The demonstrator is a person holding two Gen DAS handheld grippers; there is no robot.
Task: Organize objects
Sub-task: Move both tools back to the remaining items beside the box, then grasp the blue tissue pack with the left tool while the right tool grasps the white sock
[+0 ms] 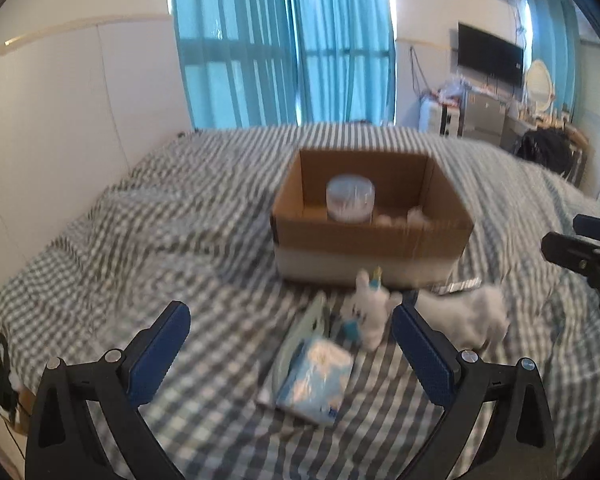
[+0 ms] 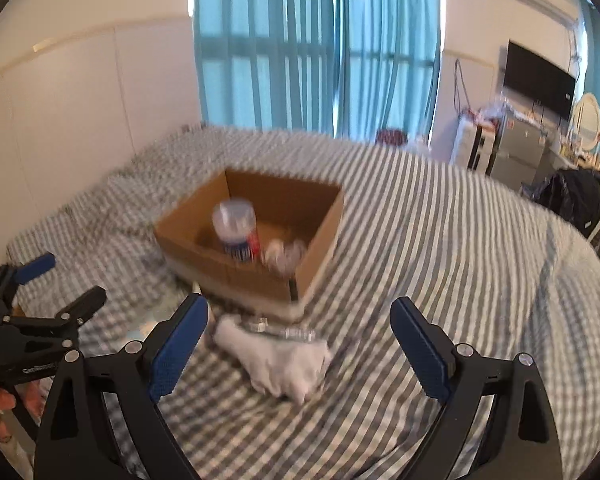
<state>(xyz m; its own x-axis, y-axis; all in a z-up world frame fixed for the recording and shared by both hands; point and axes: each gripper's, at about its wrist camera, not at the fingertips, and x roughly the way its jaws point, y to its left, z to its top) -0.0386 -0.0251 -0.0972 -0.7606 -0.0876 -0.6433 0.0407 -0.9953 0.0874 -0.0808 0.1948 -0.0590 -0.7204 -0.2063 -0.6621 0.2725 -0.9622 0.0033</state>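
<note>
An open cardboard box (image 1: 374,236) (image 2: 236,268) stands on the checked bed. It holds a clear round jar (image 1: 350,197) (image 2: 236,224) and small white items. In front of it lie a white plush toy with blue trim (image 1: 370,312), a light blue tissue pack (image 1: 316,380) on a flat packet, and a white cloth (image 1: 476,314) (image 2: 284,360). My left gripper (image 1: 290,324) is open and empty above the tissue pack and plush. My right gripper (image 2: 300,324) is open and empty above the white cloth. Both views are blurred.
The bed (image 1: 160,240) runs along a white wall (image 1: 60,120) on the left. Blue curtains (image 1: 284,40) hang behind it. A TV (image 1: 490,56), cabinets and a black bag (image 2: 572,196) stand at the far right. A small clear object (image 2: 296,332) lies by the cloth.
</note>
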